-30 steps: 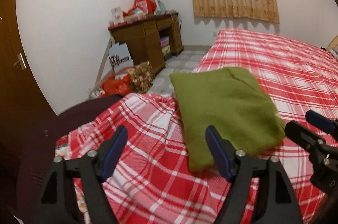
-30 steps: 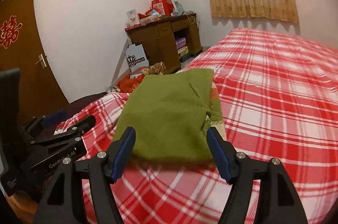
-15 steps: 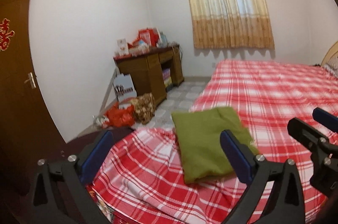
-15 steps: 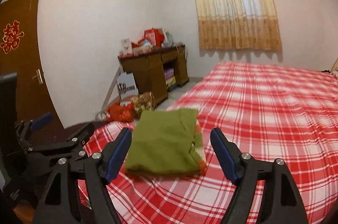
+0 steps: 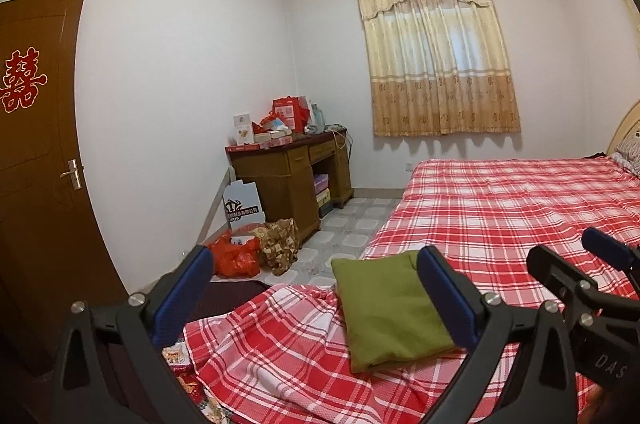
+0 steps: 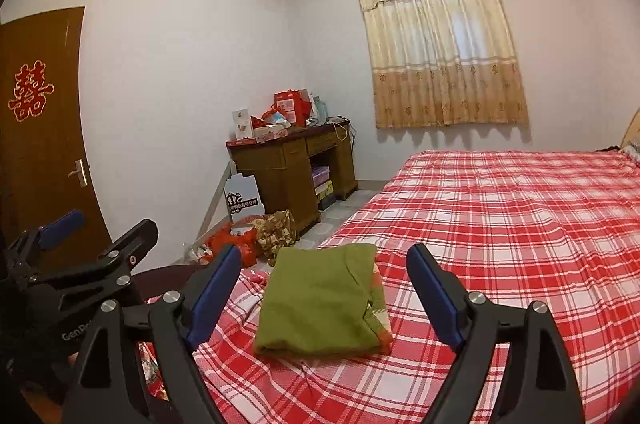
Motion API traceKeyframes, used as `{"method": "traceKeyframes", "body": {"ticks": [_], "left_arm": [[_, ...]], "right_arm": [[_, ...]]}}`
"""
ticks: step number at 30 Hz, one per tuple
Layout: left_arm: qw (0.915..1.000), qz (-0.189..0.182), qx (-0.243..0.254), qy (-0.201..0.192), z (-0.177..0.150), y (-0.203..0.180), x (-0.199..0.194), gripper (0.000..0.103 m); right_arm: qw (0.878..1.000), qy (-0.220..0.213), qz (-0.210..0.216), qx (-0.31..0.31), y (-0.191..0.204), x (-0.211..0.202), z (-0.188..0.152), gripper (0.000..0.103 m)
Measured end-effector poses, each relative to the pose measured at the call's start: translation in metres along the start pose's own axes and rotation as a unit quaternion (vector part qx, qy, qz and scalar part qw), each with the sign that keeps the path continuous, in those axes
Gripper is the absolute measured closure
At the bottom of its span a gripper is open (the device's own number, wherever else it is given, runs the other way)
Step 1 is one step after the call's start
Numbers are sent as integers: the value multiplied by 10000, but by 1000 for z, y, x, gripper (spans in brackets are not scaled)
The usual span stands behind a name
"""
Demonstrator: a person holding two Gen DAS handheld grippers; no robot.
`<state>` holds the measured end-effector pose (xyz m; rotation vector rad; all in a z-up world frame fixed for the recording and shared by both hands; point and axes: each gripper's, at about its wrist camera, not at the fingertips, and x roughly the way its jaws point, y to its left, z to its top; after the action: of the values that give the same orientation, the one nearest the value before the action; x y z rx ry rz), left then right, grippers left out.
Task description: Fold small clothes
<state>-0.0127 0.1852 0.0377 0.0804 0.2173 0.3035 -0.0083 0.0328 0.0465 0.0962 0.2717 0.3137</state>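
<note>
A folded green garment (image 5: 384, 312) (image 6: 316, 304) lies flat near the corner of the bed (image 5: 500, 216) (image 6: 500, 224), which has a red plaid sheet. An orange-patterned edge shows along the garment's right side in the right wrist view. My left gripper (image 5: 314, 264) hovers above and short of the garment, open wide and holding nothing. My right gripper (image 6: 324, 256) hangs likewise in front of it with its jaws opening and nothing between them. Each gripper shows in the other's view: the right gripper (image 5: 568, 248) at the right edge, the left gripper (image 6: 112, 220) at the left.
A wooden desk (image 5: 296, 175) piled with boxes stands against the far wall. Red and patterned bags (image 5: 240, 256) lie on the tiled floor beside the bed. A brown door (image 5: 36, 163) is on the left and a curtained window (image 5: 436, 63) is beyond the bed.
Both grippers have risen and drawn back from the green garment, and both stand wider. The garment now looks smaller and lower in both views and lies still on the sheet.
</note>
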Motion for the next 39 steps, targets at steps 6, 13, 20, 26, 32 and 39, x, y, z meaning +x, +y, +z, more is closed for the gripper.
{"method": "traceKeyframes", "body": {"ticks": [6, 13, 20, 26, 32, 39], "left_arm": [[10000, -2, -6, 7, -1, -1, -1, 0], [9999, -32, -52, 92, -2, -2, -3, 0], [10000, -44, -67, 44, 0, -5, -5, 0], [9999, -116, -79, 70, -1, -8, -5, 0], [9998, -127, -95, 112, -2, -9, -3, 0], [9998, -131, -130, 59, -2, -8, -5, 0]], "right_arm": [[10000, 7, 22, 97, -5, -2, -2, 17], [10000, -4, 26, 82, -7, -5, -3, 17], [9999, -28, 30, 93, -8, -8, -2, 17], [9999, -61, -15, 107, -12, -12, -2, 17], [9999, -48, -50, 155, -14, -14, -4, 16], [9998, -81, -100, 171, -15, -16, -5, 16]]}}
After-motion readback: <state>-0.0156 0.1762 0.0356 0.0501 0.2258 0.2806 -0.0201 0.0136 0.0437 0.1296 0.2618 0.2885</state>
